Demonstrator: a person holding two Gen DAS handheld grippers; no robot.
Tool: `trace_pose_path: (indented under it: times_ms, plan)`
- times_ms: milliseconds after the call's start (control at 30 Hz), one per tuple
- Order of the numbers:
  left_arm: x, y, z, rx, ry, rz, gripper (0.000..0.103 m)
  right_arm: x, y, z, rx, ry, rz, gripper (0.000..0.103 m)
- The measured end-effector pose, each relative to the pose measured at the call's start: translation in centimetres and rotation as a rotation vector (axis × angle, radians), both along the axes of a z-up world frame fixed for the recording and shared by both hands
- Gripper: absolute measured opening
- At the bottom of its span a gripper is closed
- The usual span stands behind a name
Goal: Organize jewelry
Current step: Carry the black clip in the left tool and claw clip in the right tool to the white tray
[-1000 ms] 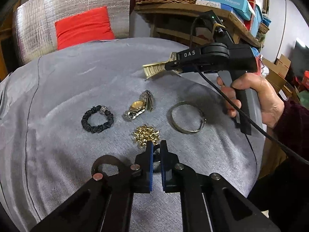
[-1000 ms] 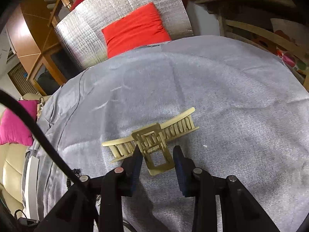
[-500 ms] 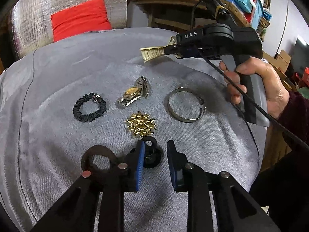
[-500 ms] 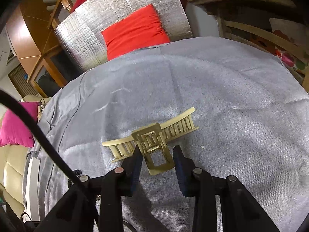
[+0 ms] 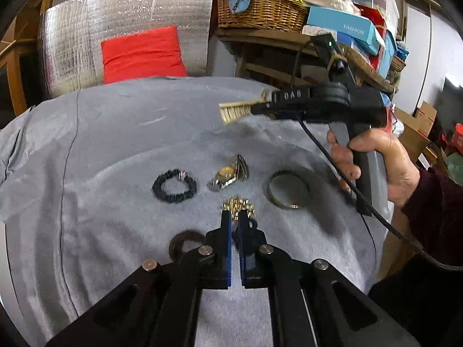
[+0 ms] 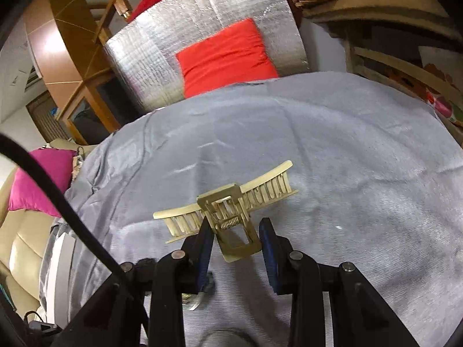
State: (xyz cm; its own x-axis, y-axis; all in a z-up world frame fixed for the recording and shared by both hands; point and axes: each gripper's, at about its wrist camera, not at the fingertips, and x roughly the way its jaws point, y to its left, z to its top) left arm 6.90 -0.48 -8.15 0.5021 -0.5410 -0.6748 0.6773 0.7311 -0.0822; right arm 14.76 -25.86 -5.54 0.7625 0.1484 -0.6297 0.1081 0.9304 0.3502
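Observation:
On the grey cloth (image 5: pixel 115 173) lie a black scrunchie (image 5: pixel 174 185), a gold watch (image 5: pixel 228 174), a silver bangle (image 5: pixel 287 189), a gold brooch (image 5: pixel 238 205) and a dark ring (image 5: pixel 185 243). My left gripper (image 5: pixel 236 217) is shut, its tips just before the brooch, with a small black piece (image 5: pixel 252 224) partly hidden beside them. My right gripper (image 6: pixel 235 225) is shut on a gold hair claw clip (image 6: pixel 228 202) and holds it above the cloth; it also shows in the left wrist view (image 5: pixel 235 111).
A red cushion (image 5: pixel 141 53) leans on a silver foil panel (image 5: pixel 86 29) behind the table. A wooden shelf (image 5: pixel 289 37) with a wicker basket (image 5: pixel 257 8) and boxes stands at the back right. A pink cushion (image 6: pixel 34 179) lies far left.
My left gripper opened half a second ago and has shut again, moving forward to the brooch. The right gripper has lifted the claw clip higher above the cloth.

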Motion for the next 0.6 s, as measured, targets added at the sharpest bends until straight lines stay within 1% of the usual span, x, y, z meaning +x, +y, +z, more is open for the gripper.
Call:
trace_pose_path:
  times_ms: [67,100,167,200,233,267,367,400,433,467,500,533,600]
  plan:
    - [-0.3,-0.4,-0.4,0.014,0.015,-0.008,0.005,-0.3,0.7,0.2,-0.015,-0.006,0.006,0.035]
    - [-0.3,-0.8,-0.8,0.023,0.031,-0.010,0.010,-0.5,0.8,0.3,-0.019,-0.008,0.008,0.035]
    - [-0.3,-1.5,-1.3,0.037,0.050,-0.020,0.031,-0.9,0.7,0.3,-0.018,-0.009,0.004,0.035]
    - [-0.4,-1.8,-1.7,0.056,0.052,-0.016,0.054,-1.1,0.6,0.3,-0.016,-0.007,-0.003,0.035]
    - [-0.5,-2.2,-1.9,0.076,0.045,-0.003,0.060,-1.3,0.3,0.2,-0.009,-0.006,-0.012,0.035]
    - [-0.3,-2.7,-2.2,0.080,0.039,0.002,0.060,-1.4,0.1,0.1,-0.003,-0.004,-0.017,0.035]
    - [0.4,-3.9,-3.1,0.069,0.066,0.004,0.060,-1.4,-0.5,-0.1,0.000,0.007,-0.023,0.035]
    - [0.6,-4.1,-3.3,0.074,0.071,0.007,0.058,-1.4,-0.6,-0.1,-0.006,0.007,-0.024,0.035]
    - [0.8,-4.3,-3.6,0.078,0.075,0.007,0.047,-1.4,-0.7,-0.1,-0.005,0.008,-0.024,0.035]
    - [0.9,-4.6,-3.9,0.085,0.078,0.006,0.041,-1.5,-0.9,-0.1,-0.001,0.007,-0.024,0.035]
    - [1.1,-4.7,-4.3,0.096,0.081,0.006,0.030,-1.5,-1.0,0.0,0.000,0.006,-0.024,0.035]
    - [1.2,-4.9,-4.7,0.105,0.083,0.004,0.023,-1.5,-1.1,0.0,-0.001,0.005,-0.023,0.035]
    - [1.1,-4.9,-4.9,0.110,0.075,0.003,0.018,-1.6,-1.3,0.0,-0.005,0.005,-0.022,0.035]
